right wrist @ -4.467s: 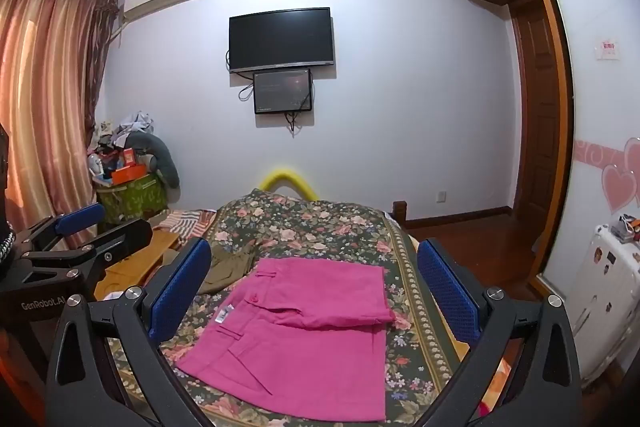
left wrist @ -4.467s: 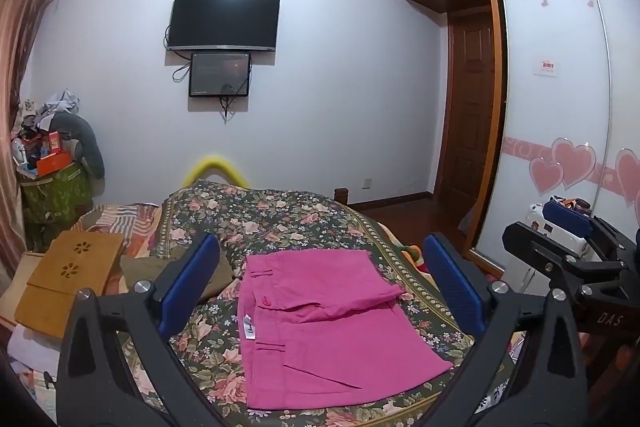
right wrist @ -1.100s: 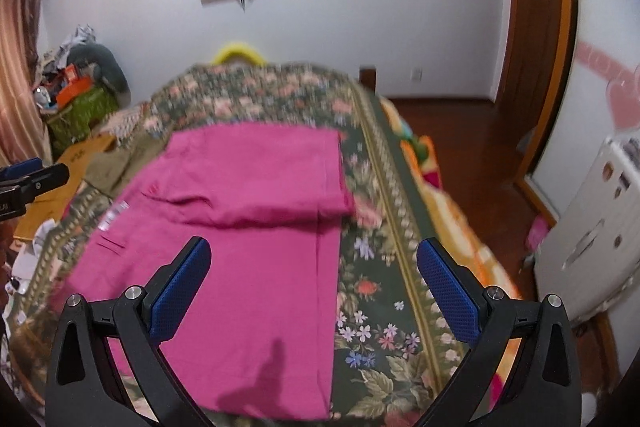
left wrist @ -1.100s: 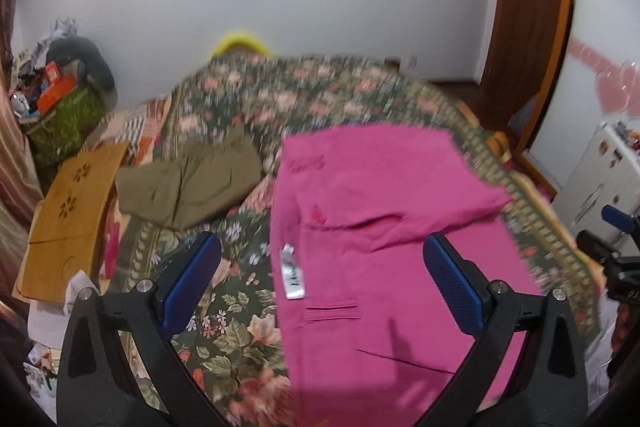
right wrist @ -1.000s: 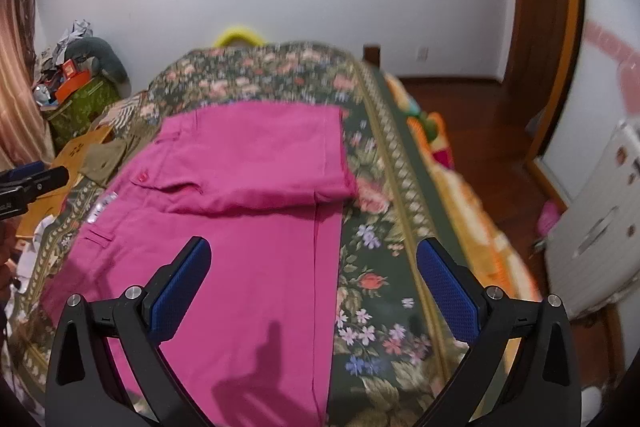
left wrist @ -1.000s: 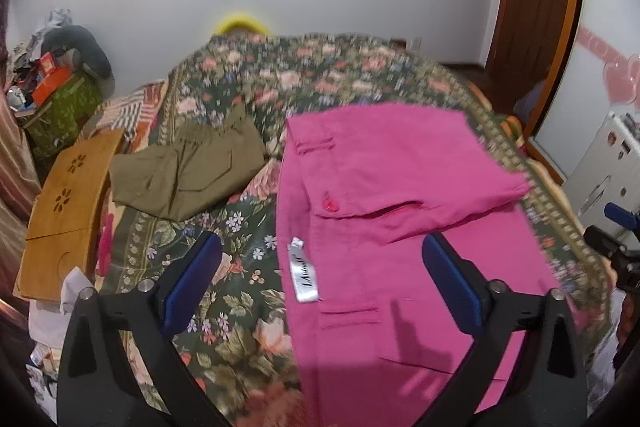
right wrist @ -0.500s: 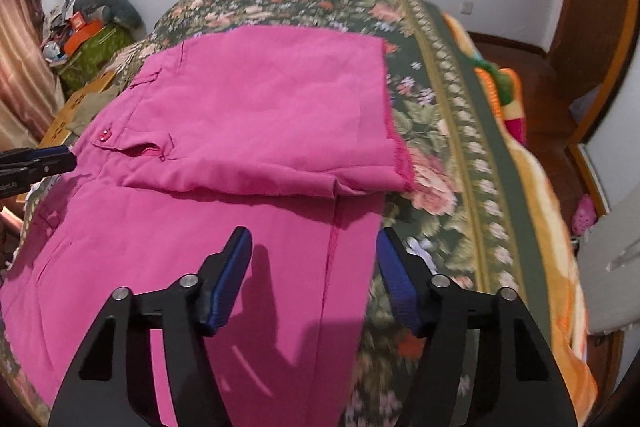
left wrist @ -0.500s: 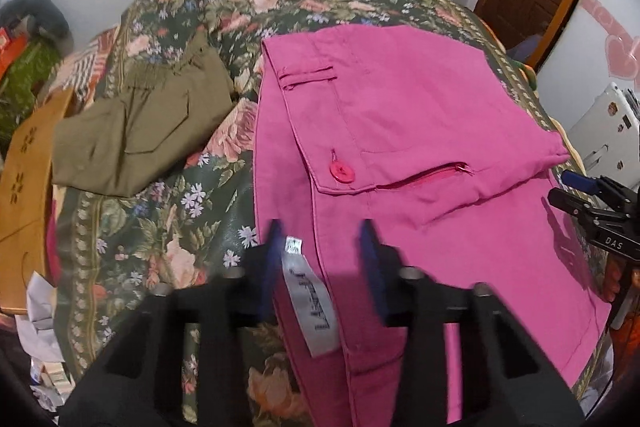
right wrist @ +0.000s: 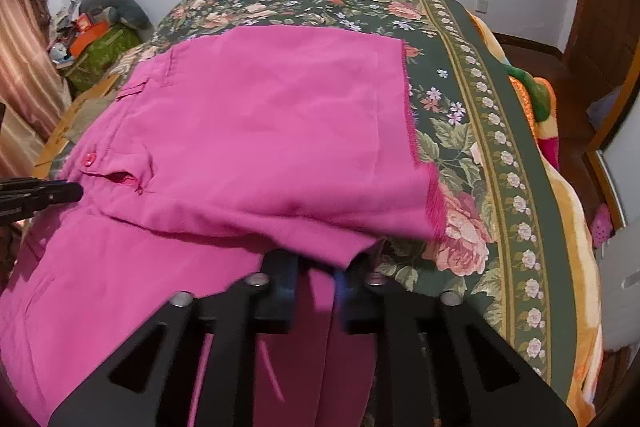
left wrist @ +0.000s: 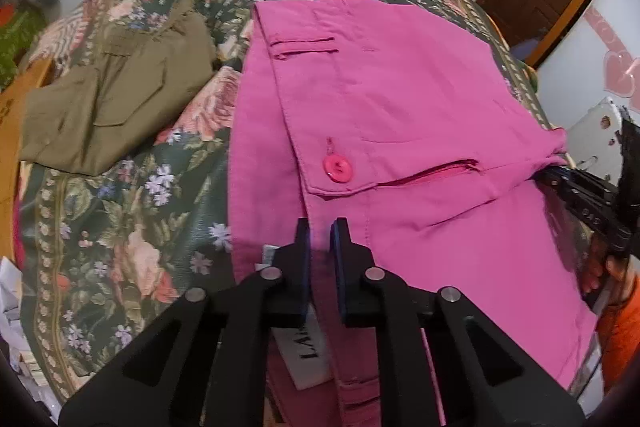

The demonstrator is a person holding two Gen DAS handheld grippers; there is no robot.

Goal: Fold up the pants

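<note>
Nearest the left wrist camera, the left gripper is pinching the waistband edge of the pink pants, its fingers nearly together with a fold of cloth between them, just above the white label. In the right wrist view, the right gripper is closing on the pants' hem end, fingers narrowed around pink cloth, though the tips are hidden under the overlying layer, so a firm hold is only likely. The pants are lying on the floral bed, one leg already laid over the other, so the lengthwise fold looks done. The crosswise folds are seemingly remaining. Farther left, olive pants are lying folded.
</note>
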